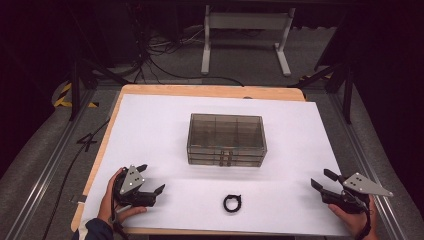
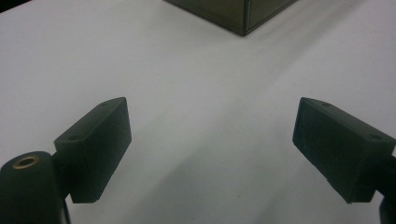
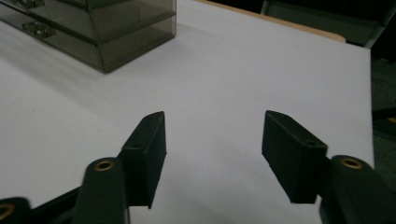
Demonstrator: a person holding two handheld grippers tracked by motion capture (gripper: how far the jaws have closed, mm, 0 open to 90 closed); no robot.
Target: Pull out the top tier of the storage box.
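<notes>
From the high view, my left gripper (image 1: pixel 151 179) sits at the near left corner of the white sheet (image 1: pixel 160 130), jaws spread with nothing between them, my left hand (image 1: pixel 112 200) wrapped around its body. My right gripper (image 1: pixel 324 179) sits at the near right edge of the sheet, its jaws also parted and empty, my right hand (image 1: pixel 356 217) behind it. Between the two, close to the near edge and well apart from both, lies a small black ring (image 1: pixel 232 203), flat on the sheet. Behind it, in the middle of the sheet, stands a smoky clear drawer box (image 1: pixel 226 139) with its drawers closed and small handles on the front. Along my left gripper (image 2: pixel 210 128), the two black pads stand wide, bare white sheet between them, and one corner of the drawer box (image 2: pixel 243 11) shows at the top. Along my right gripper (image 3: pixel 212 128), the pads are apart with only the sheet between, and the drawer box (image 3: pixel 102 32) sits off to the upper left, its stacked drawers and handles facing me; the wooden table edge (image 3: pixel 280 23) runs past the far side of the sheet.
</notes>
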